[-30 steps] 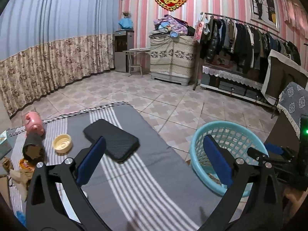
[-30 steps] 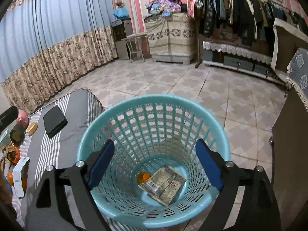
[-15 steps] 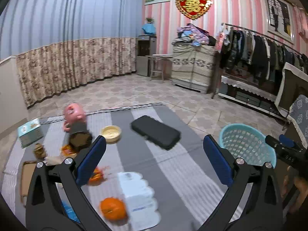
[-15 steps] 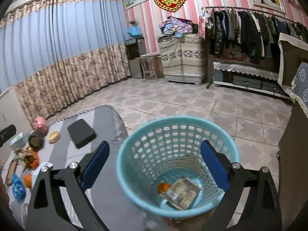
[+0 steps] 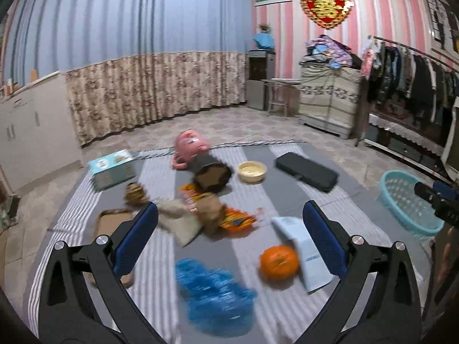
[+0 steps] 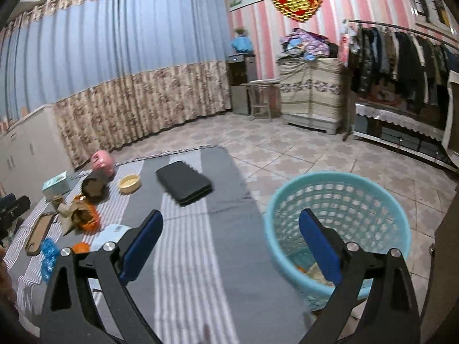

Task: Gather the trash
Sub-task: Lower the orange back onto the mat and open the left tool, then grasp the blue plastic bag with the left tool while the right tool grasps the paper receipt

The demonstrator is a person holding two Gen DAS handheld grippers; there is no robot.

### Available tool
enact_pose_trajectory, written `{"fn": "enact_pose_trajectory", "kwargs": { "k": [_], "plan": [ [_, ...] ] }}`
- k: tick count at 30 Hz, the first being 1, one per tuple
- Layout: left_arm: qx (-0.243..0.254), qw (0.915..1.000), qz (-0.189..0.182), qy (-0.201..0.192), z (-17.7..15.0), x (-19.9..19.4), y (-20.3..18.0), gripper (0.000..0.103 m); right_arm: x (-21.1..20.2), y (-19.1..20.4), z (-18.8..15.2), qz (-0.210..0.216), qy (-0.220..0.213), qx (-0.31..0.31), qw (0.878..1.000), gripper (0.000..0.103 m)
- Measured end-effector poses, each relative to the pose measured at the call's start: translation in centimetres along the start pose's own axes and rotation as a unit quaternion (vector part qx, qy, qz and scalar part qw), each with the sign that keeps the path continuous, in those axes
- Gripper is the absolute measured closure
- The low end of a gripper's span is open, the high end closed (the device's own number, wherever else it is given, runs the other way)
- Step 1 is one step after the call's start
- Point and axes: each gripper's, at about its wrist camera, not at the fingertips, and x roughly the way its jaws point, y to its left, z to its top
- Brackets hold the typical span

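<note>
Room lit evenly, indoor and somewhat dim; source not visible in either view. Colours cool and bluish. Shadows soft, no hard edges on the striped mat. No glare except a faint sheen on the floor tiles.

Left wrist view: strong motion blur on near items. The blue crumpled bag is smeared, the orange soft-edged, the wrapper pile streaked. Far wall sharper.

Right wrist view: milder blur; the basket mesh is smeared on its near rim.

Both views: heavy fisheye bending, curtain lines bowed, black vignette at the corners.
</note>
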Motion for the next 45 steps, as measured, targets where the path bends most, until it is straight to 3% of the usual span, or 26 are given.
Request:
{"fn": "enact_pose_trajectory", "kwargs": {
  "k": [9,14,19,23,28,31,34,36,37,39,42,45],
  "plan": [
    [-0.045,0.9986,0.024,0.013,-2.8,0.4,5.2,0.006,1.1,4.8,-1.5,0.040,0.037,-0.022,0.998,0.004],
    [-0.029,0.9980,0.019,0.052,-4.0,1.3,6.0,0.006,2.4,7.1,-2.4,0.035,0.061,-0.016,0.997,0.004],
    [-0.031,0.9953,0.001,0.092,-5.5,2.8,5.7,0.006,3.3,8.7,-3.6,0.026,0.077,-0.044,0.996,0.004],
    [-0.027,0.9948,-0.004,0.098,-6.3,3.3,4.6,0.006,3.4,9.3,-4.0,0.013,0.084,-0.072,0.994,0.004],
    [-0.034,0.9935,-0.005,0.108,-6.9,4.2,3.7,0.006,3.8,8.8,-4.3,0.010,0.101,-0.062,0.993,0.004],
    [-0.045,0.9911,-0.009,0.125,-7.3,4.9,3.5,0.006,4.5,8.8,-4.5,0.039,0.125,-0.052,0.990,0.004],
    [-0.041,0.9902,-0.015,0.133,-7.2,5.5,3.2,0.021,4.6,9.2,-4.8,0.066,0.134,-0.045,0.988,0.004],
    [-0.034,0.9893,-0.031,0.138,-7.1,5.9,3.0,0.036,4.6,9.8,-5.0,0.083,0.143,-0.049,0.985,0.004],
    [-0.029,0.9887,-0.040,0.141,-7.1,6.0,2.9,0.049,4.7,10.1,-5.1,0.087,0.147,-0.052,0.984,0.004],
    [-0.018,0.9880,-0.053,0.144,-7.1,6.0,2.6,0.062,5.0,10.8,-5.6,0.088,0.158,-0.060,0.982,0.004],
    [0.001,0.9896,-0.054,0.133,-6.9,5.2,2.4,0.071,5.2,11.6,-6.1,0.089,0.167,-0.068,0.980,0.005],
    [0.014,0.9919,-0.046,0.117,-6.4,4.2,2.7,0.073,5.5,12.5,-6.4,0.086,0.173,-0.078,0.978,0.005]
  ]
}}
